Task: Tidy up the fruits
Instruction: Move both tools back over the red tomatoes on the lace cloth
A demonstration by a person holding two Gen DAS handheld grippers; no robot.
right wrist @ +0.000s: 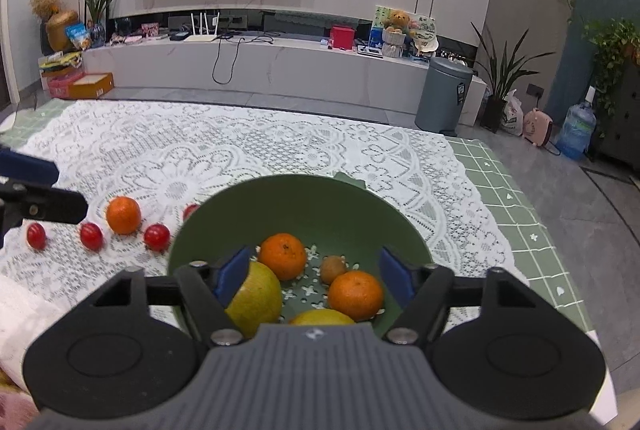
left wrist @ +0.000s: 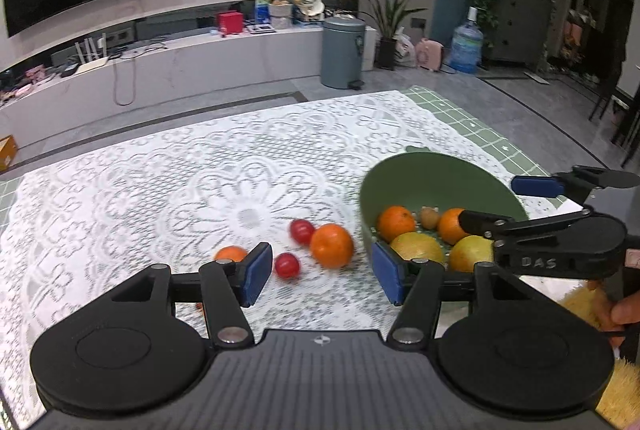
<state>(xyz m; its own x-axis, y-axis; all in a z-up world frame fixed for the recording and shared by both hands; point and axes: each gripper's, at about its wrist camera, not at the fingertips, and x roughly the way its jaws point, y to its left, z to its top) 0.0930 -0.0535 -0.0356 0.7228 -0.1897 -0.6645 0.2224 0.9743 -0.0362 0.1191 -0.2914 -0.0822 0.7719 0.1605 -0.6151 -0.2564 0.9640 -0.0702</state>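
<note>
Two grippers over a lace-covered counter (right wrist: 280,150), both with fingers spread wide and nothing between the pads. Left gripper (left wrist: 320,272) hovering left of the bowl (left wrist: 424,178), above loose fruit; right gripper (right wrist: 314,276) poised over the bowl's near rim.

In the bowl: two oranges (right wrist: 283,256), two yellow-green fruits (right wrist: 258,300) and a small brown fruit (right wrist: 333,269). Left of the bowl, on the lace: one orange (right wrist: 123,215) and four tomatoes (right wrist: 157,237) strung in a loose row, the nearest partly hidden behind the bowl's rim. A further orange shape (left wrist: 231,253) behind the left finger in the left wrist view, identity uncertain.

Risks, as judged from this arrangement:
- Round fruit on lace, likely to roll if nudged by a descending finger rather than straddled; tomatoes most prone, being small.
- Tomatoes soft; too hard a squeeze likely to split the skin.
- Orange and tomatoes left of the bowl close together; a wide-open approach liable to knock a neighbour away.
- Grippers near each other beside the bowl; collision possible if both close in at once.
- Bowl already well filled; a dropped fruit liable to bounce out over the rim.
</note>
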